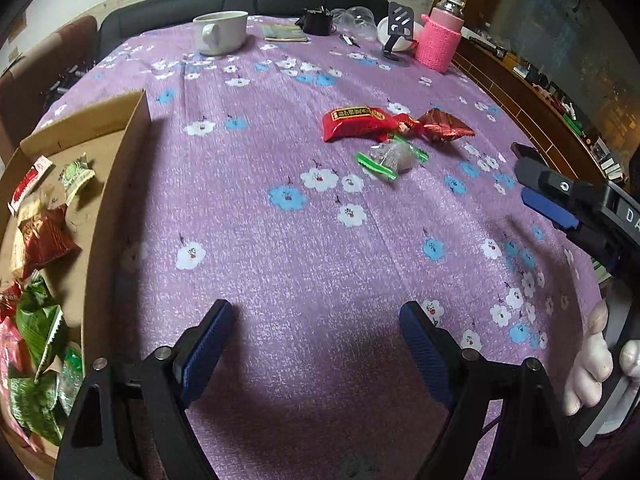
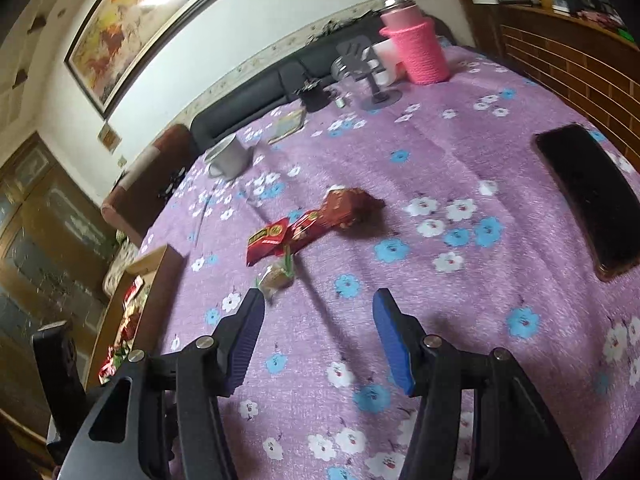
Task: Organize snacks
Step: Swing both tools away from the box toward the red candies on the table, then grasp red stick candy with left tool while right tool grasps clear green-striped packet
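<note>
**Both tools empty, three snacks waiting mid-bench**

Nearest the lens, the left tool (image 1: 316, 344) is hanging released over bare purple cloth, nothing between its blue pads. The right tool (image 2: 318, 336) is likewise spread and empty. The green-ended candy (image 2: 276, 278) is lying just beyond the right tool's left finger, lower centre of that view, its long axis running diagonally. Touching it farther up are the red packet (image 1: 354, 122) and the dark red wrapper (image 1: 446, 124). The right tool looks nearer. The cardboard box (image 1: 116, 184), at left, is holding sorted snacks.
</note>
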Demonstrator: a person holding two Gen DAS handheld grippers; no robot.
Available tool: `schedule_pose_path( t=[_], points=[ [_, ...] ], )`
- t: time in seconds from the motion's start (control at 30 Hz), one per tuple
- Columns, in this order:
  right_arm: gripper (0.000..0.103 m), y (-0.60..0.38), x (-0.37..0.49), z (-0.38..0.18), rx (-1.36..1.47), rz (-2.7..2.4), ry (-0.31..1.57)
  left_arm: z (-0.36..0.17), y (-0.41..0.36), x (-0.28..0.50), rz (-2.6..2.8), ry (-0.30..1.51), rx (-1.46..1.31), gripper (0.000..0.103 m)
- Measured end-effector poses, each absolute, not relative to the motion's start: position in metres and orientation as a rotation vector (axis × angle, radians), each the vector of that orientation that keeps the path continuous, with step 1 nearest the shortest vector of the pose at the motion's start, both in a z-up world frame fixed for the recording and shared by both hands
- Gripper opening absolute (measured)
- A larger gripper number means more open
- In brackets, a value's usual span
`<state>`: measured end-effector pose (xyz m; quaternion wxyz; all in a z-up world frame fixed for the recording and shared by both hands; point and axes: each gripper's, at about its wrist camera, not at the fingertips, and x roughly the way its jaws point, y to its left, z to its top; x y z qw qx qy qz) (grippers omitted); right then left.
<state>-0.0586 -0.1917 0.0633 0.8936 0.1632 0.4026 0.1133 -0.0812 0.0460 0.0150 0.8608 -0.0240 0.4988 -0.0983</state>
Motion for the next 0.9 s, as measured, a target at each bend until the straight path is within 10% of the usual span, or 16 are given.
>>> schedule_pose_path(
  t=[0.2, 0.9],
  points=[
    [0.055, -0.163, -0.026, 0.056, 0.269, 0.294, 0.904, 0.012, 0.047, -0.082, -0.251, 1.034, -0.091, 0.102],
    [0.046, -0.115, 0.018, 0.025, 0.122, 0.336, 0.958, 0.002, 0.025, -0.083, -0.203, 1.031, 0.083, 0.102]
  ],
)
